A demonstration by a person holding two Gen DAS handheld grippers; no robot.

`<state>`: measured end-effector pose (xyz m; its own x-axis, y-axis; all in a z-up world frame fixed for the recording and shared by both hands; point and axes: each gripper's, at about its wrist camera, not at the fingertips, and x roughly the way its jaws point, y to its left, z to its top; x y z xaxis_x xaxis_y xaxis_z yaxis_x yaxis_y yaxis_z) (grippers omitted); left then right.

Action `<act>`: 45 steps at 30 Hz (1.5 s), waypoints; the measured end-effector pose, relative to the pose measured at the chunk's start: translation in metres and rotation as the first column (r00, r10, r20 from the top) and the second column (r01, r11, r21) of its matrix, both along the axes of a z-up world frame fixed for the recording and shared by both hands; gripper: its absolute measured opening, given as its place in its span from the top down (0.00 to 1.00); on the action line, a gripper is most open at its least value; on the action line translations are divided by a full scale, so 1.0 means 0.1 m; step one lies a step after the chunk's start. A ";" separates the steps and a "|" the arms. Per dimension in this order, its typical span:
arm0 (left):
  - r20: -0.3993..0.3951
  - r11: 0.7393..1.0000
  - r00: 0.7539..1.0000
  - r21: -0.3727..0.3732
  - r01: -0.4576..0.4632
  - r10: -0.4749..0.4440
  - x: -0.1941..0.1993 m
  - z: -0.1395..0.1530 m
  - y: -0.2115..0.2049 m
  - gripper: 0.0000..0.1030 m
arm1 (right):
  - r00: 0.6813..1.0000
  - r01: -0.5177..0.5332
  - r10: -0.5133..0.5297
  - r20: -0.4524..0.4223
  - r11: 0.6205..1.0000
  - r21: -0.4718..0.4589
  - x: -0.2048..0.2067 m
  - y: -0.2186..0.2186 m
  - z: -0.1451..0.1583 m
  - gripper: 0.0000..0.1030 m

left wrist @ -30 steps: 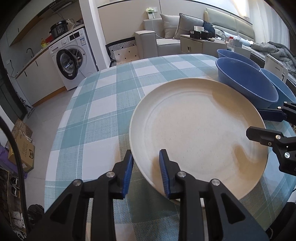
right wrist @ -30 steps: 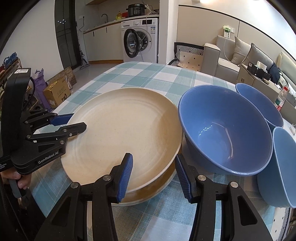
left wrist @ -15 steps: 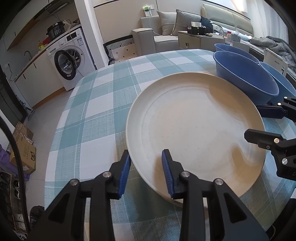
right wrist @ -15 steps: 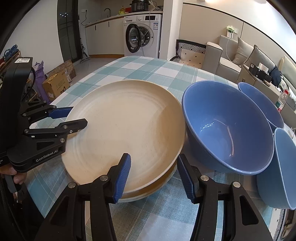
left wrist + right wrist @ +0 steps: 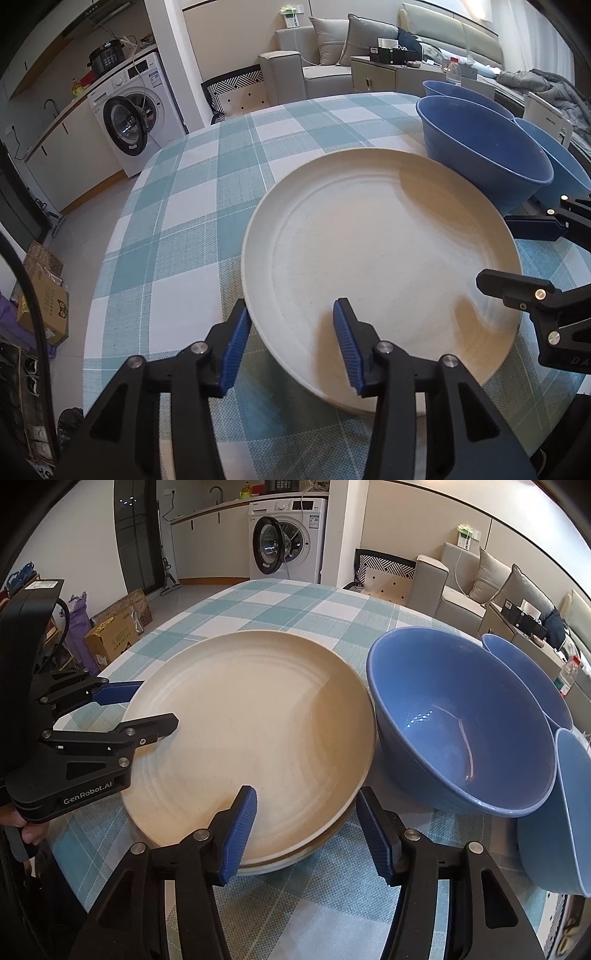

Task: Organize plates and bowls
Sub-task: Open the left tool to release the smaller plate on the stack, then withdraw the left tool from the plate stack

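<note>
- Straddling the near rim of the cream plate (image 5: pixel 380 258), the left gripper (image 5: pixel 291 343) has its blue-padded fingers (image 5: pixel 236 345) apart, one outside the rim and one over the plate's inner surface, and neither pad presses on it.
- Those jaws have just been opening, with the plate's edge between them.
- Over on the other side, the right gripper (image 5: pixel 306 830) brackets the plate's rim the same way: one finger above the plate's floor, the other outside the edge, gaps showing on both sides.
- Its jaws have also just been opening, the rim between them but not clamped.
- From the right wrist view, the cream plate (image 5: pixel 247 738) sits on top of a second plate (image 5: pixel 295 858), whose pale edge peeks out beneath it at the near side.
- The stack lies flat on the checked tablecloth (image 5: pixel 280 602) covering the tabletop.
- Just beside the stack stands a blue bowl (image 5: pixel 458 720), upright, its rim very close to the plate's edge; whether they touch I cannot tell.
- Behind it is a second blue bowl (image 5: pixel 528 675), and a third blue bowl (image 5: pixel 561 812) leans in at the right edge of the view.
- The left gripper's black body, marked GenRobot.AI, shows on the left of the right wrist view, with a bit of a person's hand (image 5: pixel 22 827) gripping it from below.
- In the background, a washing machine (image 5: pixel 136 122) with its round door stands against the wall, a grey sofa (image 5: pixel 332 48) beyond the tabletop.
</note>
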<state>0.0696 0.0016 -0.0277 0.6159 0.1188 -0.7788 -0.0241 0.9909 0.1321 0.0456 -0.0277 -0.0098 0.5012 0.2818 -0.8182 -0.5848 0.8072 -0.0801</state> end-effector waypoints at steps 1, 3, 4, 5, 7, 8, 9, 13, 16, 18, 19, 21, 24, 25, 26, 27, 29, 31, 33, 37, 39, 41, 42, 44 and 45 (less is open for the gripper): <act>-0.002 1.000 1.000 0.004 0.001 -0.001 0.00 0.00 -0.01 0.55 | 1.000 -0.001 0.001 -0.002 1.000 -0.001 0.00 0.00 0.00 0.44; -0.005 1.000 1.000 0.007 0.004 -0.004 0.00 0.00 -0.01 0.55 | 1.000 -0.002 0.002 -0.005 1.000 0.000 0.01 -0.01 0.00 0.44; -0.005 1.000 1.000 0.005 0.005 -0.005 0.00 0.00 -0.01 0.54 | 1.000 -0.001 0.001 -0.007 1.000 0.003 0.01 -0.01 0.00 0.44; -0.005 1.000 1.000 0.006 0.005 -0.005 0.00 -0.01 -0.02 0.53 | 1.000 -0.001 0.001 -0.009 1.000 0.002 0.01 -0.01 0.00 0.44; -0.010 1.000 1.000 0.018 0.011 -0.010 0.00 -0.01 -0.04 0.52 | 1.000 -0.001 0.001 -0.010 1.000 -0.002 0.02 -0.02 -0.01 0.44; -0.011 1.000 1.000 0.025 0.014 -0.013 0.00 -0.02 -0.05 0.51 | 1.000 -0.002 0.002 -0.013 1.000 -0.004 0.02 -0.02 -0.02 0.44; -0.012 0.999 1.000 0.031 0.015 -0.015 0.00 -0.02 -0.06 0.51 | 1.000 -0.002 0.002 -0.015 1.000 -0.005 0.02 -0.01 -0.02 0.44; -0.016 0.999 1.000 0.030 0.018 -0.017 -0.01 -0.02 -0.07 0.48 | 1.000 -0.003 0.003 -0.017 1.000 -0.011 0.01 -0.01 -0.03 0.44; -0.020 0.999 0.999 0.037 0.027 -0.026 -0.01 -0.03 -0.09 0.45 | 1.000 -0.010 0.010 -0.019 1.000 -0.008 0.00 -0.01 -0.03 0.41; -0.021 0.999 0.999 0.032 0.028 -0.028 -0.02 -0.04 -0.09 0.42 | 1.000 -0.011 0.011 -0.021 1.000 -0.007 0.00 -0.02 -0.03 0.39; -0.023 0.999 0.999 0.032 0.031 -0.031 -0.02 -0.04 -0.10 0.40 | 1.000 -0.011 0.011 -0.020 1.000 -0.010 0.00 -0.01 -0.04 0.39; -0.026 0.999 0.999 0.036 0.039 -0.038 -0.02 -0.04 -0.12 0.37 | 1.000 -0.013 0.013 -0.022 1.000 -0.012 0.00 -0.01 -0.05 0.38; -0.026 0.999 0.999 0.026 0.038 -0.038 -0.02 -0.04 -0.11 0.36 | 1.000 -0.013 0.013 -0.024 1.000 -0.010 0.00 -0.01 -0.05 0.38; -0.026 0.999 0.999 0.025 0.038 -0.037 -0.02 -0.04 -0.11 0.36 | 1.000 -0.015 0.015 -0.026 1.000 -0.008 0.00 -0.01 -0.05 0.37; -0.027 0.999 0.999 0.028 0.039 -0.038 -0.02 -0.04 -0.11 0.36 | 0.999 -0.018 0.018 -0.027 1.000 -0.006 0.00 -0.01 -0.06 0.35; -0.029 0.999 0.999 0.029 0.040 -0.039 -0.02 -0.04 -0.12 0.35 | 0.999 -0.022 0.021 -0.028 1.000 -0.007 -0.01 0.00 -0.06 0.34; -0.030 0.999 0.999 0.023 0.042 -0.041 -0.01 -0.04 -0.11 0.35 | 0.999 -0.024 0.023 -0.025 1.000 -0.011 -0.01 0.00 -0.07 0.34; -0.030 0.999 0.999 0.010 0.038 -0.037 -0.01 -0.04 -0.10 0.34 | 0.999 -0.024 0.023 -0.027 1.000 -0.009 -0.01 0.01 -0.07 0.33; -0.037 0.999 0.998 -0.004 0.041 -0.041 -0.01 -0.05 -0.10 0.32 | 0.999 -0.023 0.023 -0.026 1.000 -0.007 -0.01 0.00 -0.07 0.31; -0.042 0.997 0.998 -0.052 0.052 -0.054 -0.01 -0.06 -0.09 0.24 | 0.999 -0.023 0.024 -0.024 1.000 0.011 -0.02 -0.01 -0.04 0.24; -0.048 0.996 0.997 -0.069 0.050 -0.054 -0.01 -0.06 -0.08 0.23 | 1.000 -0.016 0.017 -0.019 1.000 0.018 -0.02 -0.02 -0.02 0.20; -0.049 0.996 0.997 -0.078 0.049 -0.053 -0.01 -0.06 -0.06 0.22 | 1.000 -0.014 0.015 -0.018 1.000 0.021 -0.01 -0.04 -0.01 0.20; -0.044 0.996 0.998 -0.081 0.048 -0.052 -0.02 -0.05 -0.05 0.22 | 1.000 -0.012 0.012 -0.017 1.000 0.024 -0.01 -0.04 0.00 0.19; -0.037 0.995 0.998 -0.094 0.037 -0.041 -0.02 -0.03 -0.02 0.22 | 1.000 -0.010 0.011 -0.020 0.999 0.037 0.01 -0.05 0.01 0.17; -0.035 0.994 0.999 -0.104 0.031 -0.034 -0.02 -0.02 0.00 0.22 | 1.000 -0.010 0.012 -0.024 0.999 0.052 0.01 -0.06 0.02 0.15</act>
<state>0.0674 0.0015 -0.0299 0.5887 0.0165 -0.8082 0.0114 0.9995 0.0287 0.0465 -0.0335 -0.0076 0.4776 0.3295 -0.8144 -0.5948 0.8035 -0.0237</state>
